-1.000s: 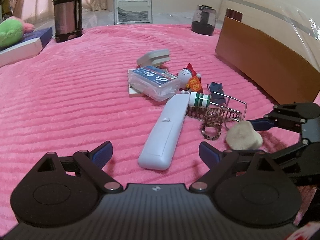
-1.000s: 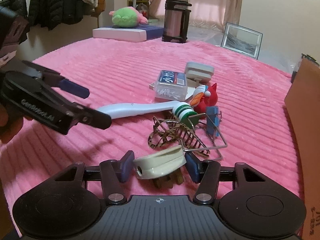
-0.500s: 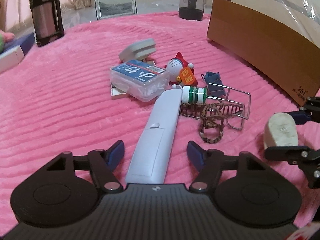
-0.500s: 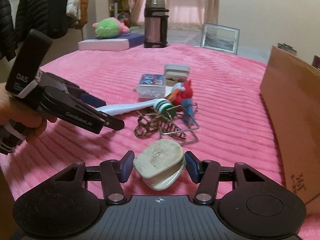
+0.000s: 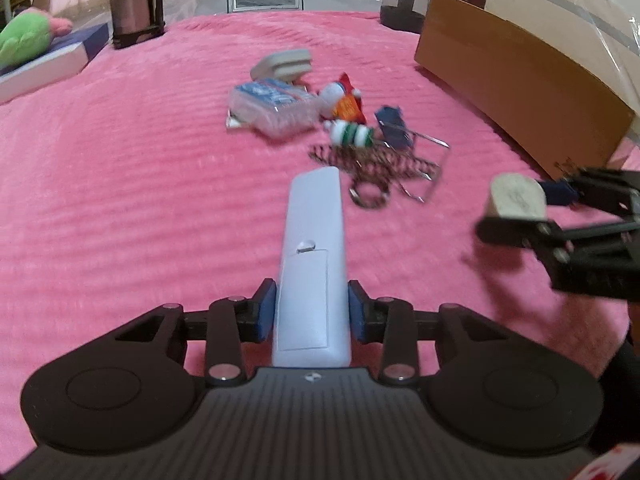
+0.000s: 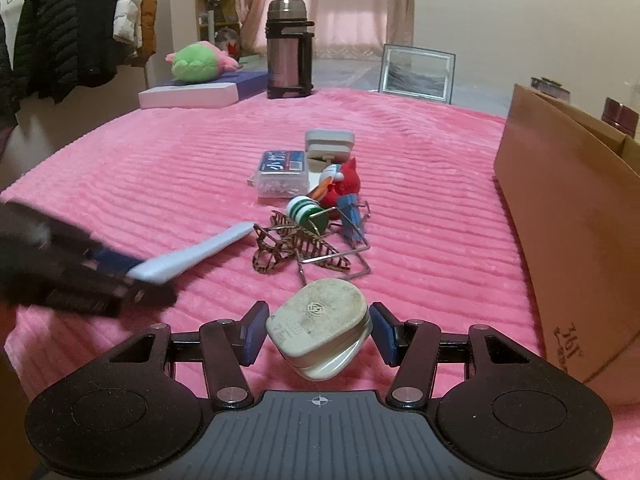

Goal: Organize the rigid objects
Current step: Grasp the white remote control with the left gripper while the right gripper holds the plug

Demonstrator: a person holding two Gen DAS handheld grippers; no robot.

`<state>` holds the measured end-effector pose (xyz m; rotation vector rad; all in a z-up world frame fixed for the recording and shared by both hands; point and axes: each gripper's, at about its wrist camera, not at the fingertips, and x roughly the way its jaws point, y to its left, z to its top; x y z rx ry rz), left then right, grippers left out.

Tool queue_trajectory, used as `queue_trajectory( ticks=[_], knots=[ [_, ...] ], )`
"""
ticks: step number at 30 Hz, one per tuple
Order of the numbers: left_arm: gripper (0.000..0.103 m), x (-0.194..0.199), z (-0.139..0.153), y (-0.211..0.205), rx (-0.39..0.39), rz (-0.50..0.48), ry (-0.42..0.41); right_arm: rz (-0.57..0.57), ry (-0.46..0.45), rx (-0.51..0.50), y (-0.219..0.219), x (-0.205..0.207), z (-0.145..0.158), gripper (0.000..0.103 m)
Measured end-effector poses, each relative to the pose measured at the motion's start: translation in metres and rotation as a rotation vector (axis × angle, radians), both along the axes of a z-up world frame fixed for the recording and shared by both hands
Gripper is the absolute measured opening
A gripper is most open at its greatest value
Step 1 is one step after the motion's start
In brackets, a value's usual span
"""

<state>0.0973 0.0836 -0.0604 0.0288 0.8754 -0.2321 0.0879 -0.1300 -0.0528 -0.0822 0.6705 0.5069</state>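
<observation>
A big pink blanket (image 6: 168, 168) with soft stripes covers everything under my grippers. On the right side stands a brown cardboard box (image 6: 568, 216), bigger than all the little things. Far back I see a tall metal flask (image 6: 289, 50), a picture frame (image 6: 418, 73) and a green plush toy (image 6: 196, 62) lying on a flat white and blue box (image 6: 200, 94).

My left gripper (image 5: 311, 312) has the long white remote control (image 5: 314, 264) between its blue pads. The jaws are closing, and the pads sit right up against both sides of the remote's near end. The remote points away from me toward the pile of small things, and its far end is just beside the pile.

My right gripper (image 6: 318, 330) pinches a cream power plug (image 6: 318, 322). The plug is tilted between the two blue pads. In the left camera it is up off the blanket, close to the brown box.

In the middle of the blanket is the pile. There is a clear plastic box with a blue label (image 6: 284, 172), and a small gray-white case (image 6: 330, 140) behind it. A little red toy figure (image 6: 346, 184) sits beside the clear box. In front of it are a green and white striped roll (image 6: 306, 212), a blue binder clip (image 6: 350, 216), a thin wire rack (image 6: 340, 256) and a brown spotted hair claw (image 6: 280, 248), all tangled close together.
</observation>
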Motion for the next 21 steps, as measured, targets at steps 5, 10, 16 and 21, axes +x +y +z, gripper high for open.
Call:
queue_trajectory(
  ticks=[5,10,16,21],
  knots=[
    [0.044,0.0,0.0,-0.003,-0.02,0.029,-0.01,-0.01,0.008,0.002,-0.004,-0.001,-0.002,0.052],
    [0.044,0.016,-0.003,-0.004,-0.016,0.035,-0.019,-0.027,0.01,0.003,-0.009,-0.002,-0.002,0.052],
    [0.043,0.018,-0.009,-0.016,0.08,-0.018,-0.039,-0.038,0.019,0.002,-0.012,0.001,-0.006,0.052],
    [0.033,0.013,-0.007,-0.02,0.086,-0.022,-0.043,-0.042,0.017,0.008,-0.013,0.0,-0.007,0.052]
  ],
)
